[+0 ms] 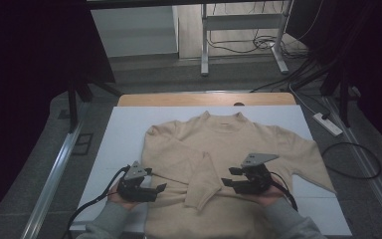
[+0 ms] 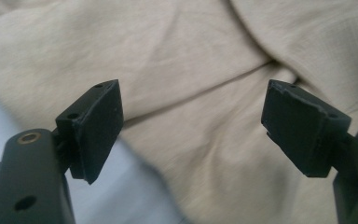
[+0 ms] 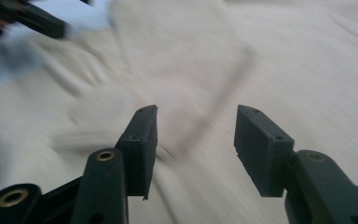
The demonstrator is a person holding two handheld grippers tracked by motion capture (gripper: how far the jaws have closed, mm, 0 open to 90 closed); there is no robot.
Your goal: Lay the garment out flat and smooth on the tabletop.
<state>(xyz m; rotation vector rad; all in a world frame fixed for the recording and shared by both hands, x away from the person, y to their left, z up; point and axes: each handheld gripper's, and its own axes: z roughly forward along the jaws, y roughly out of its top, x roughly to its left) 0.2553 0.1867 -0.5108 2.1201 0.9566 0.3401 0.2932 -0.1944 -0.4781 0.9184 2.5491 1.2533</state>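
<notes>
Both grippers apart, nothing clamped: left gripper (image 1: 160, 189) at sweater's lower-left edge, right gripper (image 1: 227, 180) over its lower middle. Beige mock-neck sweater (image 1: 229, 144) lies flat, frame centre, on white sheet (image 1: 124, 129); one sleeve (image 1: 204, 181) folded across chest, cuff downward.

From my seat the sweater (image 1: 229, 144) in the middle of the frame looks like soft matt beige knit cloth, with a faint ribbed weave showing at the upper right of the left gripper view, and it lies on a smooth, flat white sheet (image 1: 124, 134) with no shine, maybe paper or board. At the top edge a strip of light wood tabletop (image 1: 179, 99) peeks out. The left gripper (image 2: 191, 130) and right gripper (image 3: 196, 140) look like matt black plastic with slightly rough pads (image 2: 98, 126), brassy metal inserts and dull grey top plates.
</notes>
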